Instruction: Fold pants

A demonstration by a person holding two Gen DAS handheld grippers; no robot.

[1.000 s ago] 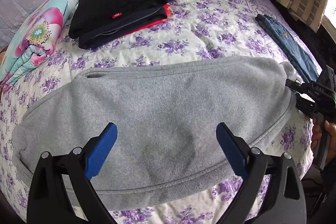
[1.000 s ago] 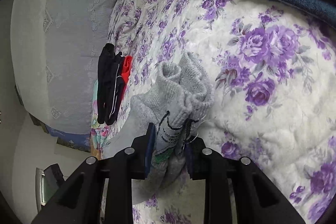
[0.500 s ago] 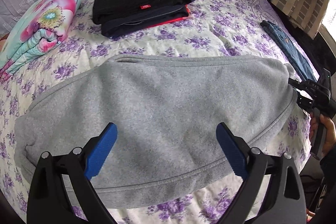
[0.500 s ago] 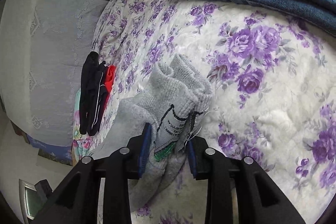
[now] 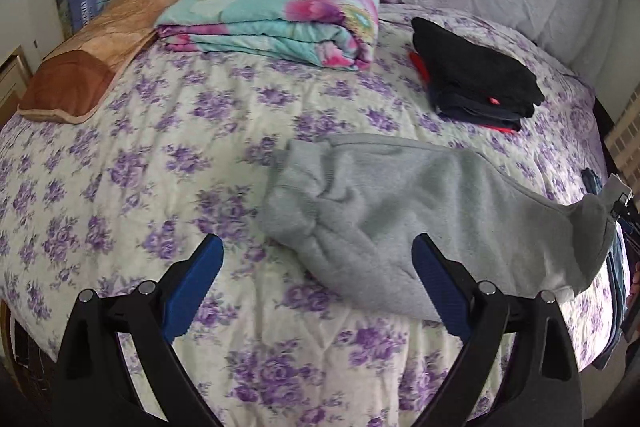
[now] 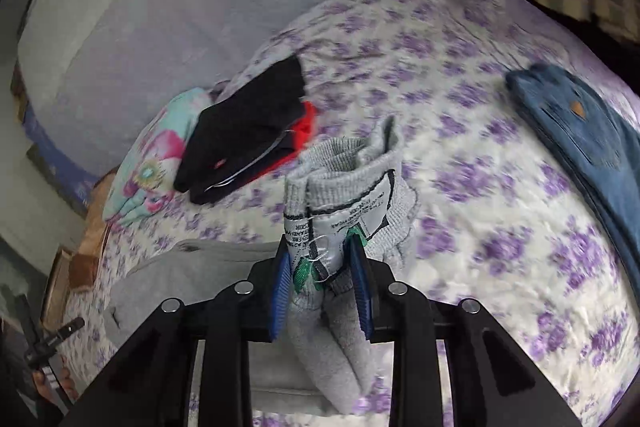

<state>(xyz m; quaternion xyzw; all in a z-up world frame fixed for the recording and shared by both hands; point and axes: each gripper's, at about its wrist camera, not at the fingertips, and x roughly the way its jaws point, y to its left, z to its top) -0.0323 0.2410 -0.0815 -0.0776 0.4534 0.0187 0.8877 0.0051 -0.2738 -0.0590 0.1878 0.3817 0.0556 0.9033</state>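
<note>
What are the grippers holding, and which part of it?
The right gripper pinches the grey fleece pants at their ribbed end with the sewn-in label. The left gripper is open and holds nothing.

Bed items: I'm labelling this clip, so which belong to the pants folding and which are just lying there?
In use: grey fleece pants, right tool, left tool.
Lying about: black-and-red folded clothes stack, blue denim jeans, turquoise floral folded blanket.

Matt grey fleece pants [image 5: 400, 211] with ribbed knit waistband [image 6: 344, 163], glossy woven label [image 6: 348, 223], faded blue denim jeans [image 6: 580, 131], quilted cotton bedspread [image 5: 160, 163]
</note>
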